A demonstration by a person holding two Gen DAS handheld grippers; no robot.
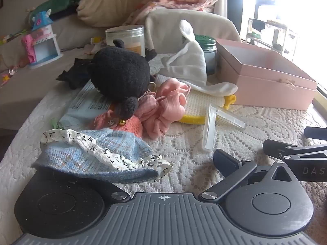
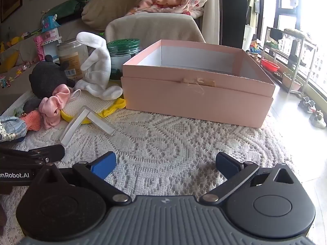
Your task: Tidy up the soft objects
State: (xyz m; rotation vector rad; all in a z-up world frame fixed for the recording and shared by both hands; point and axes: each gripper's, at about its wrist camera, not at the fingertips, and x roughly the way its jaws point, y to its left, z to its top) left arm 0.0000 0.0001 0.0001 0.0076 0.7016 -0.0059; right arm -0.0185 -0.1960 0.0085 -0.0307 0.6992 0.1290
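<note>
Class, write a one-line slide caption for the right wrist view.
Open right gripper hovers over the lace tablecloth, facing an open pink box, soft toys heaped to its left.

Beside the pale pink box point(image 2: 196, 94): black plush doll point(image 1: 120, 77), pink scrunchie point(image 1: 167, 106), seemingly blue-checked doll skirt point(image 1: 96, 153), white lace tablecloth point(image 2: 173, 138).

Black plush doll point(image 1: 120, 75) lying on lace-covered worktop, pink scrunchie point(image 1: 167, 106) touching it, blue knit cap point(image 1: 98, 153) in front, white cloth point(image 1: 190, 65) behind, open pink box point(image 2: 196, 89) nearby.
</note>
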